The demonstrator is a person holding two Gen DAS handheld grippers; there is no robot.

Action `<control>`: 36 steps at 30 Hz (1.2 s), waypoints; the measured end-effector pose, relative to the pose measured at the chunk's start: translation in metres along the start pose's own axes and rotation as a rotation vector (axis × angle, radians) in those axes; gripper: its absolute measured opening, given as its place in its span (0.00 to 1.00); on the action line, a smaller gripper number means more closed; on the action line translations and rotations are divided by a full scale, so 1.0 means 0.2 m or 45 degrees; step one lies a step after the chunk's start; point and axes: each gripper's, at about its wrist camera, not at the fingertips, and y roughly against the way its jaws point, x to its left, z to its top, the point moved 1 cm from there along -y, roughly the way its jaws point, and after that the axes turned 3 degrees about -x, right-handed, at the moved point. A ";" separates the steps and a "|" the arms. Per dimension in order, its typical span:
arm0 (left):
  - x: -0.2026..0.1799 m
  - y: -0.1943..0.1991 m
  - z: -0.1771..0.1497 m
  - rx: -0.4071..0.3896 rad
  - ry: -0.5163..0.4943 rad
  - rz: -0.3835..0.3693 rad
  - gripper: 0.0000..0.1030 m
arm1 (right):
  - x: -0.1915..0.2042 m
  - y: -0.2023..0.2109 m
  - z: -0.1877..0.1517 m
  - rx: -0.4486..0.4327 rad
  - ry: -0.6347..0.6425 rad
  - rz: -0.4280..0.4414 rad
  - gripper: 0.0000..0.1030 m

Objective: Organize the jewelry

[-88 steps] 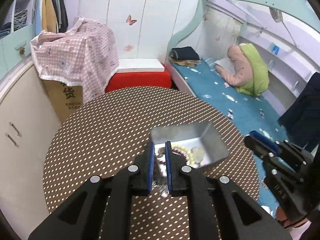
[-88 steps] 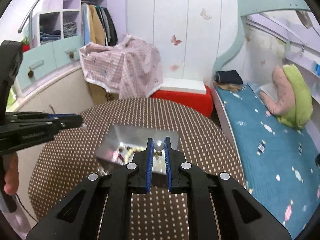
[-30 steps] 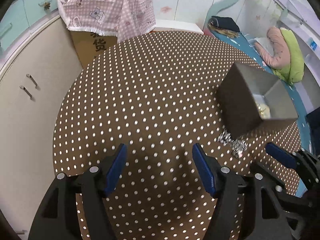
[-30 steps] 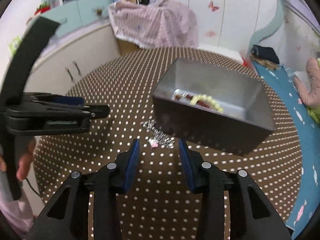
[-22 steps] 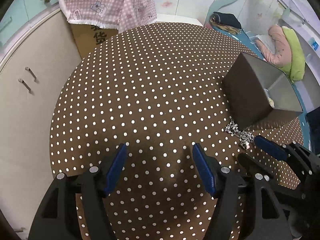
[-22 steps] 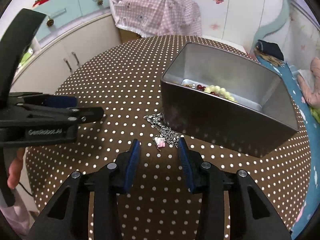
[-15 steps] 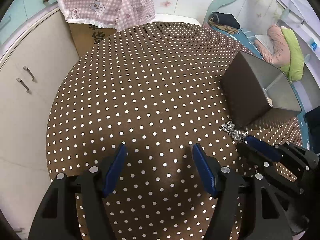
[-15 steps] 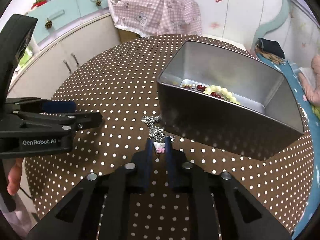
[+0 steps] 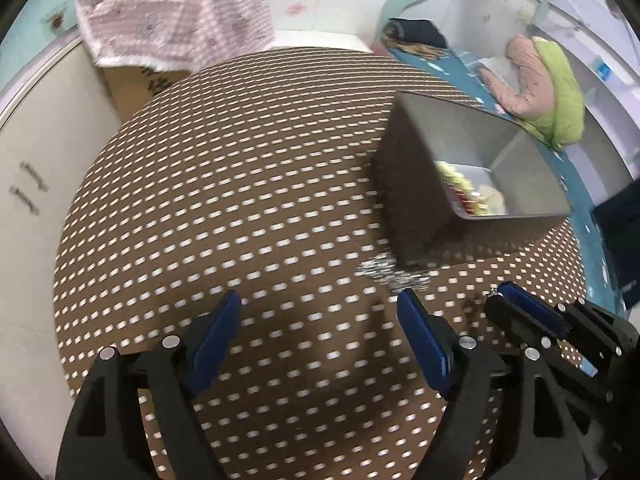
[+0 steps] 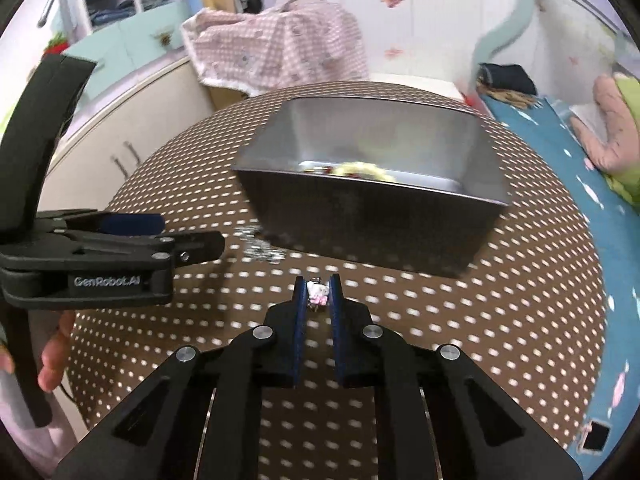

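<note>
A metal tin (image 10: 372, 216) stands on the brown polka-dot round table (image 9: 240, 184); it holds beaded bracelets (image 9: 464, 188). A silver chain (image 9: 392, 274) lies on the cloth at the tin's near-left corner and also shows in the right wrist view (image 10: 262, 250). My right gripper (image 10: 318, 294) is shut on the chain's small pink-and-white charm (image 10: 319, 294), just above the cloth in front of the tin. My left gripper (image 9: 320, 320) is open and empty, hovering over the table left of the chain.
A cream cabinet (image 9: 28, 184) curves round the table's left side. A box under a pink checked cloth (image 9: 176, 24) stands behind the table. A bed with a teal cover (image 10: 592, 184) runs along the right.
My right gripper has closed on the charm at the chain's end and drawn it back from the tin. My left gripper stays open and has shifted towards the chain.
</note>
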 end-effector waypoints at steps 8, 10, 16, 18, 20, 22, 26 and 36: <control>-0.15 -0.09 0.02 -0.002 -0.127 -0.003 0.63 | -0.14 0.04 -0.02 -0.011 -0.047 -0.016 0.12; -0.16 -0.08 0.03 -0.013 -0.148 0.009 0.35 | -0.15 0.04 -0.02 -0.017 -0.052 -0.010 0.12; -0.18 -0.05 0.03 -0.006 -0.161 -0.050 0.01 | -0.19 0.04 -0.01 -0.022 -0.068 0.001 0.12; -0.16 -0.02 0.02 -0.015 -0.149 -0.052 0.01 | -0.19 0.05 -0.01 -0.027 -0.071 0.001 0.12; -0.13 0.01 0.01 -0.029 -0.138 -0.038 0.01 | -0.19 0.07 -0.01 -0.038 -0.072 0.003 0.12; -0.12 0.04 0.01 -0.039 -0.132 -0.044 0.01 | -0.19 0.09 -0.01 -0.049 -0.072 0.002 0.12; -0.12 0.05 0.03 -0.042 -0.148 -0.039 0.12 | -0.20 0.14 -0.01 -0.070 -0.077 0.001 0.12; -0.21 -0.08 0.05 -0.020 -0.198 -0.022 0.07 | -0.25 0.19 -0.03 -0.069 -0.091 -0.007 0.12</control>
